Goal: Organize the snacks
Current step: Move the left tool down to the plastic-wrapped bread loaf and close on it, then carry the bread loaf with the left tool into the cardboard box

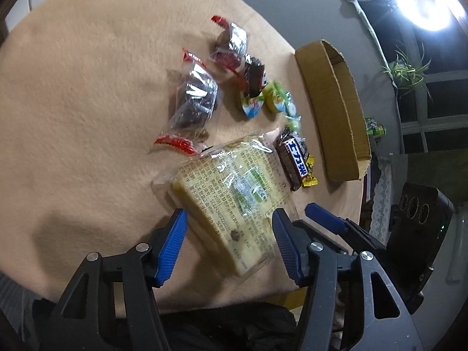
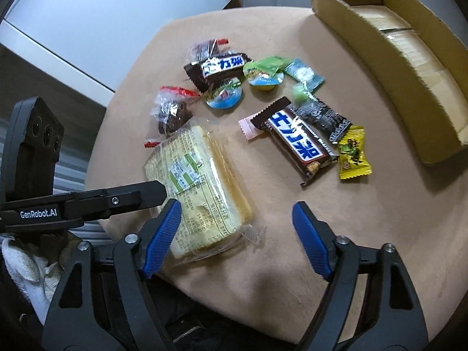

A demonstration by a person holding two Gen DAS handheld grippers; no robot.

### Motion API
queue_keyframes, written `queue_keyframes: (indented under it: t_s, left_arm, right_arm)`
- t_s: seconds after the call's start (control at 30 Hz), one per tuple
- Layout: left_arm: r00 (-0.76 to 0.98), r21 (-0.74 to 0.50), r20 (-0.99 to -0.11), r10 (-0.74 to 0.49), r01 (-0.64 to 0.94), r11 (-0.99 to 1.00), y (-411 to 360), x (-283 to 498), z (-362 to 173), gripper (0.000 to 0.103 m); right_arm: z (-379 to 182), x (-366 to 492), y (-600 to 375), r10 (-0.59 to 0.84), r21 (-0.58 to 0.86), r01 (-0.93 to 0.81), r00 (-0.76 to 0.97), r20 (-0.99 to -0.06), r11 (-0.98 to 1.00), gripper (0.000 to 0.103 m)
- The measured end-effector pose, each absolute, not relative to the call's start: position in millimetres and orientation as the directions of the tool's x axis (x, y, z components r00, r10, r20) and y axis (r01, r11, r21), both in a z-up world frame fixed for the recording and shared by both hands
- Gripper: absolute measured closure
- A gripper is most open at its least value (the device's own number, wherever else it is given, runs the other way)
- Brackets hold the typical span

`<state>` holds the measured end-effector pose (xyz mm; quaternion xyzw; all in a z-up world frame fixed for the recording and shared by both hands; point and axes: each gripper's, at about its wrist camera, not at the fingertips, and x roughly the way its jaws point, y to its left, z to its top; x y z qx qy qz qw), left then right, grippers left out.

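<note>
Left gripper point(image 1: 229, 244) part open, straddling near end of wrapped cake slab point(image 1: 231, 201), pads not visibly pressing. Right gripper point(image 2: 237, 241) wider, empty, over bare cloth just beside slab. Probably light, soft, slippery in film: best pinched across narrow sides, gently. Cardboard box point(image 2: 389, 67) far right.

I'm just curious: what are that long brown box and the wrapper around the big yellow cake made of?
The box looks like plain matte corrugated cardboard, with raw jagged cut edges. The cake wrapper seems thin clear glossy plastic film: it crinkles, glints, and shows the cake through.
</note>
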<state>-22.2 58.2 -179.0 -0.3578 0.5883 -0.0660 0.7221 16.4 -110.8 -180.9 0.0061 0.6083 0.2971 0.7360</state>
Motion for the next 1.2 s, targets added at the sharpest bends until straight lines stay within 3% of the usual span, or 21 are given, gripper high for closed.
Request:
queue_keyframes:
  t_s: [0.37,0.67,1.2]
  left_arm:
    - [0.279,-0.586,-0.81,-0.516,-0.34,0.736,60,-19,-188,0.058]
    - [0.288,-0.572,-0.818,-0.498,-0.314,0.758,55,-16,-181,0.059]
    - [0.331,-0.554,-0.818,-0.471,-0.228,0.801,36,7,-150,0.059]
  right_arm:
    - [-193,20,-88,0.486,0.428,-0.473,0.001,-0.874,0.77,0.047]
    - [-194,16,-89,0.497,0.452,-0.482,-0.04,-0.867,0.75,0.049]
    - [-163,22,-96,0.487,0.407,-0.474,0.054,-0.872,0.781,0.052]
